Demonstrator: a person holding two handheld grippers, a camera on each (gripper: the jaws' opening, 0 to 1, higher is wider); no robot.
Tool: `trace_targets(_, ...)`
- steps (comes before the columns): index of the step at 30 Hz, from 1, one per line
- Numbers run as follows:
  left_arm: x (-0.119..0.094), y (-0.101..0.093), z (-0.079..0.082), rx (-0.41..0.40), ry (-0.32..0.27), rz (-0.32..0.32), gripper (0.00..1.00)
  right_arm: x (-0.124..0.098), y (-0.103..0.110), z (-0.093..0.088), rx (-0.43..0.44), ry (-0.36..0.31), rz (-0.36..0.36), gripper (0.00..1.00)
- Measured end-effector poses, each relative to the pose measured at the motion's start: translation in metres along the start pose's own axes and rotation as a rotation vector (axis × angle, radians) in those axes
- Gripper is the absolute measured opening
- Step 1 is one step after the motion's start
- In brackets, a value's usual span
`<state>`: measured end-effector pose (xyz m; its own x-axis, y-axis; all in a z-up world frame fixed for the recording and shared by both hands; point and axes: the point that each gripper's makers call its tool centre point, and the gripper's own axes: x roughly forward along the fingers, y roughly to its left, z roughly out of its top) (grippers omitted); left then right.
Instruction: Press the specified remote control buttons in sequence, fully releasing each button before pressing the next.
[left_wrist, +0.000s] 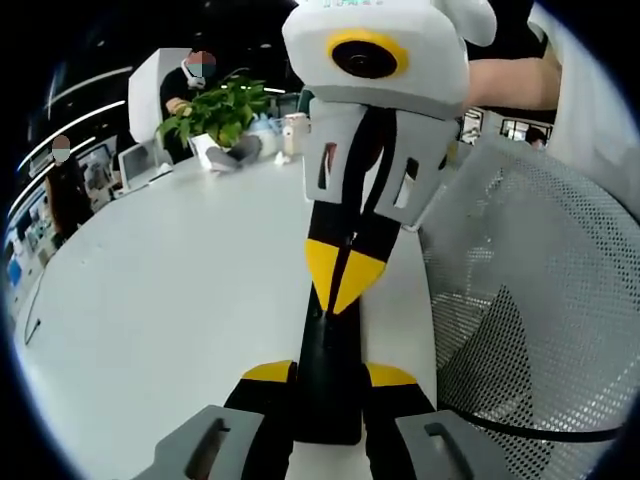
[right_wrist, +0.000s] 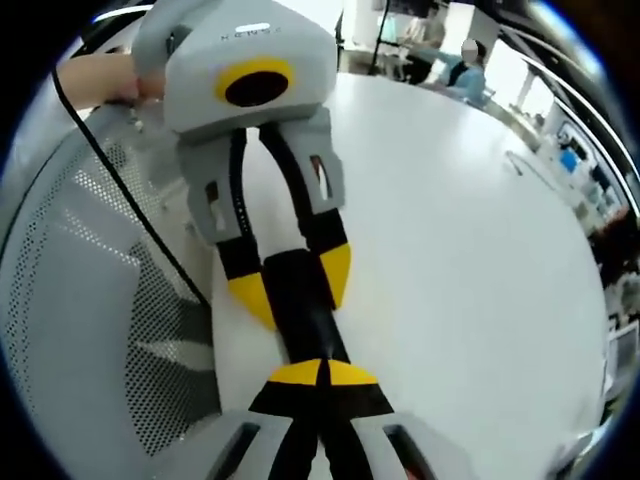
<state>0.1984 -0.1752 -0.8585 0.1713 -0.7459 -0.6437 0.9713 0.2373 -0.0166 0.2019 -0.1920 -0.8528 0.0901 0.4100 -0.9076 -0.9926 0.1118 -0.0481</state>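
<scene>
White tabletop (left_wrist: 170, 300) spreads under both views, and one black remote control (left_wrist: 328, 385) lies along it near the edge, beside a grey mesh chair back (left_wrist: 540, 300). Two grippers meet at this remote. In the left gripper view, the left gripper (left_wrist: 330, 378) has its two yellow-tipped jaws set on either side of the remote's near end, closed on it, while the right gripper (left_wrist: 342, 285) comes in from the far side with its two yellow tips pressed together, pointing down onto the remote's upper face. The right gripper view gives the same meeting from the other end: the right gripper (right_wrist: 322, 374) has its tips touching each other over the remote control (right_wrist: 305, 305), and the left gripper (right_wrist: 290, 280) clasps the remote between its jaws. Which button lies under the tips cannot be made out. One white pot (left_wrist: 207, 148) at the far side of the table holds one leafy green plant (left_wrist: 212, 112).
</scene>
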Motion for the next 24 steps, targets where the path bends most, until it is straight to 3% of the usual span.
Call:
trace_targets(5,0.0,0.0001,0.0003,0.0,-0.001,0.0,0.25,0.0007,0.0005,-0.0002,-0.049,0.043,-0.002,0.0)
trace_targets(13,0.0002,0.0001,0.0001,0.001,0.0,0.0,0.25,0.0022,0.0016,-0.001,-0.149,0.087,-0.067,0.0)
trace_targets(24,0.0002,0.0001,0.0002,0.002,0.002,0.001,0.25,-0.0004,-0.0018,-0.0018,-0.006,0.001,-0.031,0.0)
